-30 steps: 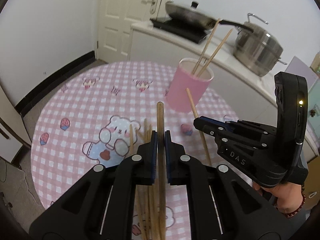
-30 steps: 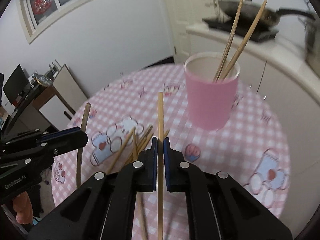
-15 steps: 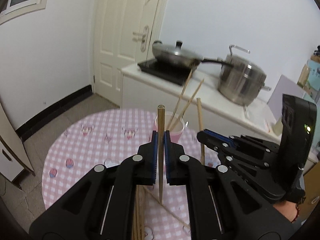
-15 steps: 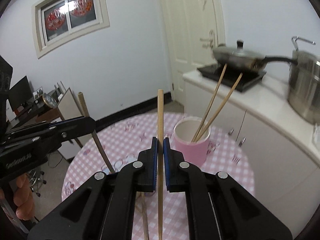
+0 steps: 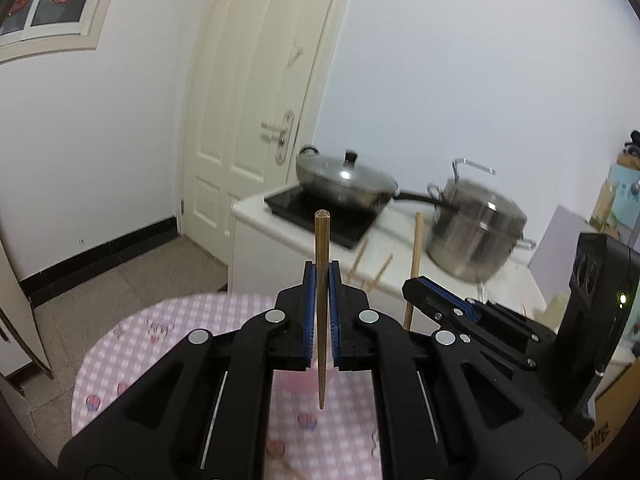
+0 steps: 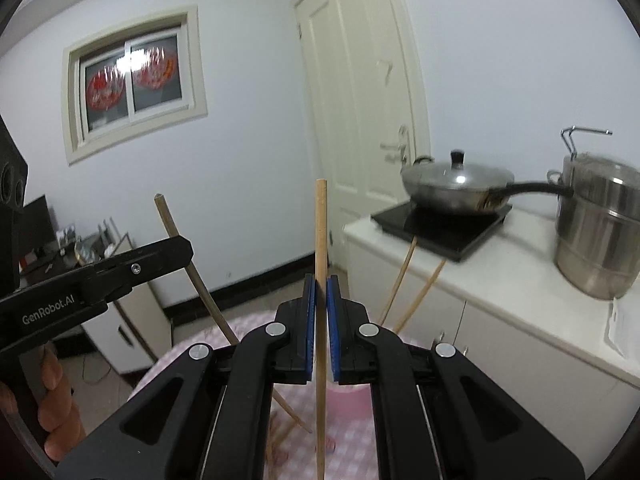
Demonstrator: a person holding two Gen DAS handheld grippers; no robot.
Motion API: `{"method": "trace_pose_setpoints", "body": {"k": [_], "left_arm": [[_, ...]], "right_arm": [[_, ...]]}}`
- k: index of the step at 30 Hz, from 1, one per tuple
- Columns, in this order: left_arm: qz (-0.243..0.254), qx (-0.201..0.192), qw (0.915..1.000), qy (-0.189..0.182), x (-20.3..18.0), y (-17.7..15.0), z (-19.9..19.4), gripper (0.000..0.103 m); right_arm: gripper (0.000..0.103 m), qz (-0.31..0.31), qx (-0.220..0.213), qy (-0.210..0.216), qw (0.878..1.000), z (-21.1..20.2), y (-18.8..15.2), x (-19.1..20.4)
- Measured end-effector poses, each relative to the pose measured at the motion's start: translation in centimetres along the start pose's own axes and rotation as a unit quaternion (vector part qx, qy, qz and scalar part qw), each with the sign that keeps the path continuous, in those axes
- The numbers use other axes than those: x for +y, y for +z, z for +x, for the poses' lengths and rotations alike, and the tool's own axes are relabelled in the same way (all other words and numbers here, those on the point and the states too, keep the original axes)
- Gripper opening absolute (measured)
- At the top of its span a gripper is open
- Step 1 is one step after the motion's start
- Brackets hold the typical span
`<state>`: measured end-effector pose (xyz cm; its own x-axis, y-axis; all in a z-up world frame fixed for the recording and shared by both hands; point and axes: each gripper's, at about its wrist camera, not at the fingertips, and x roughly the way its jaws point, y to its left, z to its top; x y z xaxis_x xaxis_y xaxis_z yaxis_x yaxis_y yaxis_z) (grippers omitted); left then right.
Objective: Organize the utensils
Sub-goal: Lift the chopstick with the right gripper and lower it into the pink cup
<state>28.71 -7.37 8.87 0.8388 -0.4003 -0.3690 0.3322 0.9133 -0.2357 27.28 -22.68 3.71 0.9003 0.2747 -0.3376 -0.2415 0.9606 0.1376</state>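
Chopsticks fill both claws: my left claw (image 5: 320, 276) pinches one slim wooden chopstick (image 5: 321, 312) upright, and my right claw (image 6: 320, 288) is clamped on another chopstick (image 6: 321, 240) the same way. Both hang above the counter (image 5: 168, 328), whose pink checked cloth shows below. The pink cup (image 6: 356, 396) sits low behind my right claw, near the counter's far edge, probably just under the tips, though it is blurred. To do this well I should lower each stick tip-first, straight down inside the rim beside the two sticks already leaning there (image 6: 404, 280). Smooth round wood slips easily between pads.
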Motion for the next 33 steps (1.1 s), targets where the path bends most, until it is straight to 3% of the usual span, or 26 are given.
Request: {"method": "trace_pose_setpoints", "body": {"k": [8,13,23,33], "left_arm": [[-0.017,-0.068,0.9975,0.006,0.3,2.1,1.3,0.007],[-0.024,-0.061,0.9978,0.007,1.0,2.0,4.0,0.007],[-0.003,-0.015,0.9998,0.01,1.4,-0.7,8.7,0.007],[0.026,0.017,0.9995,0.01,1.4,-2.4,10.4,0.007]], "right_arm": [[0.005,-0.002,-0.079,-0.02,0.997,1.8,1.6,-1.2],[0.005,0.009,-0.106,-0.027,0.994,4.0,1.3,-2.4],[0.005,0.019,-0.087,-0.032,0.996,8.3,-1.1,-4.2],[0.005,0.016,-0.052,-0.023,0.998,9.1,-4.3,-5.4]]}}
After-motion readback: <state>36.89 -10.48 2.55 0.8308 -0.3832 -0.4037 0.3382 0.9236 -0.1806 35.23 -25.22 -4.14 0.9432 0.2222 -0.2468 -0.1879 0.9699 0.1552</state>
